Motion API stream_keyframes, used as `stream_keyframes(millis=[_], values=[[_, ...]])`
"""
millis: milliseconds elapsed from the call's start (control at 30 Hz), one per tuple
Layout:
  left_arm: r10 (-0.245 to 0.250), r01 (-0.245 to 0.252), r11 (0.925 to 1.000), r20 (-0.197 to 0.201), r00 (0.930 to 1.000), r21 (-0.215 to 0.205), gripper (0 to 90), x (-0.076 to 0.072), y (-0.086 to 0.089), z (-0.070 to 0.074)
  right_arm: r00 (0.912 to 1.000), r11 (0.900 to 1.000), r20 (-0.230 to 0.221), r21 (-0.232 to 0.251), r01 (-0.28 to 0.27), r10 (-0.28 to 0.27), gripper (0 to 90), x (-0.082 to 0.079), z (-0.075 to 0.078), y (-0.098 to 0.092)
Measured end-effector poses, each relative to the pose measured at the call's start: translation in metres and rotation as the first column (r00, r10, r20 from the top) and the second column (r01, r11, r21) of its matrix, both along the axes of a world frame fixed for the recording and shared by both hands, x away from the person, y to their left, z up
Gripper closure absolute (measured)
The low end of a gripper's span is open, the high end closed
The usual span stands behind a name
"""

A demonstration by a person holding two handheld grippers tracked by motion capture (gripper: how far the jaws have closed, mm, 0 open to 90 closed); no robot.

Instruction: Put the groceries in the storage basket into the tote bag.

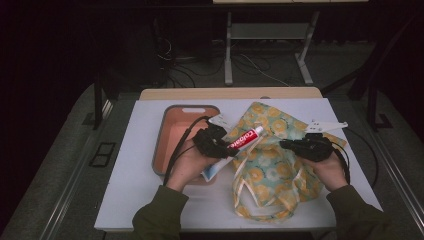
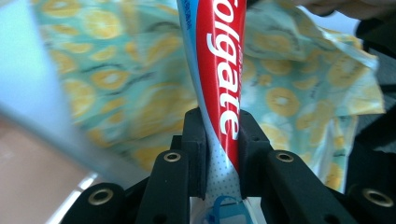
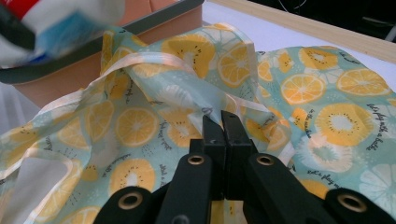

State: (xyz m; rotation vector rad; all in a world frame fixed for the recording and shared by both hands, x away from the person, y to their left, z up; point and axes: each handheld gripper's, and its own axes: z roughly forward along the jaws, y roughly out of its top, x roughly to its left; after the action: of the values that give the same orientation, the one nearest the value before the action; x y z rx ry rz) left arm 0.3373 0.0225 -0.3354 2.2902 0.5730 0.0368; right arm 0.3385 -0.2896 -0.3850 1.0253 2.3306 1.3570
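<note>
At a white tabletop (image 1: pixel 150 200), the left gripper (image 2: pixel 222 135) is pinching a toothpaste tube (image 2: pixel 222 70) by its flat end, holding it above the fruit-print cloth bag (image 1: pixel 272 165) lying toward the tabletop's right side. The right gripper (image 3: pixel 222 126) is clamping the bag's fabric, jaws pressed together. A pink tray (image 1: pixel 172 130) is sitting near the far-left corner.

The toothpaste tube (image 2: pixel 219 70) is red with white lettering, edged in pale blue and white with fine dots near its crimped end. The tote bag (image 3: pixel 299 93) is mint green, printed with yellow-orange citrus slices, white slices and small dark script; its straps (image 3: pixel 140 60) are cream. At nine o'clock of the bag, the tray (image 1: pixel 172 135) is salmon pink with a grey rim. The table surface (image 1: pixel 140 175) is white. Both sleeves (image 1: pixel 160 215) are olive green.
</note>
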Motion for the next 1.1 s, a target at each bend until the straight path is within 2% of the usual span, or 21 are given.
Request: stream_keyframes(millis=[100,200,300,400,467,567,700,867,933,1033,1100], values=[[-0.029,0.029,0.9994,0.009,0.9995,0.018,76.2,-0.009,-0.016,-0.002,1.0,1.0,0.001,0.002,0.001,-0.001,89.6,0.0,0.0,-0.001],[-0.052,0.052,0.9986,0.009,0.9986,0.011,76.2,-0.016,-0.028,-0.002,1.0,1.0,0.003,0.002,0.001,-0.001,89.6,0.0,0.001,-0.001],[-0.075,0.075,0.9968,0.005,0.9971,0.026,76.2,-0.023,-0.042,-0.004,1.0,1.0,0.005,0.004,0.001,-0.001,89.6,0.0,0.001,-0.001],[-0.086,0.087,0.9956,-0.009,0.9962,0.037,76.2,-0.028,-0.054,-0.013,1.0,1.0,0.007,0.004,0.002,-0.002,89.5,-0.001,0.002,-0.002],[-0.093,0.094,0.9938,-0.019,0.9955,0.059,76.1,-0.03,-0.062,-0.022,1.0,1.0,0.008,0.006,0.002,-0.002,89.6,-0.001,0.002,-0.003],[-0.086,0.088,0.9903,-0.025,0.996,0.107,76.2,-0.032,-0.072,-0.035,1.0,1.0,0.008,0.009,0.005,-0.005,89.6,-0.001,0.002,-0.004],[-0.067,0.073,0.9876,-0.047,0.9966,0.139,76.1,-0.033,-0.084,-0.051,1.0,1.0,0.008,0.007,0.005,-0.005,89.6,-0.001,0.002,-0.005],[-0.028,0.034,0.9799,-0.034,0.999,0.197,75.9,-0.031,-0.095,-0.067,1.0,1.0,0.009,0.007,0.005,-0.005,89.5,-0.001,0.002,-0.005],[-0.016,0.024,0.9768,-0.042,0.999,0.213,75.9,-0.029,-0.098,-0.073,0.9999,1.0,0.009,0.008,0.005,-0.005,89.6,-0.001,0.003,-0.005],[0.002,0.008,0.9761,-0.047,0.9989,0.217,75.7,-0.026,-0.101,-0.081,0.9999,1.0,0.01,0.013,0.006,-0.006,89.6,-0.001,0.003,-0.006],[0.008,0.002,0.9791,-0.048,0.9988,0.203,75.4,-0.024,-0.102,-0.086,1.0,1.0,0.008,0.012,0.006,-0.006,89.6,-0.001,0.002,-0.006]])
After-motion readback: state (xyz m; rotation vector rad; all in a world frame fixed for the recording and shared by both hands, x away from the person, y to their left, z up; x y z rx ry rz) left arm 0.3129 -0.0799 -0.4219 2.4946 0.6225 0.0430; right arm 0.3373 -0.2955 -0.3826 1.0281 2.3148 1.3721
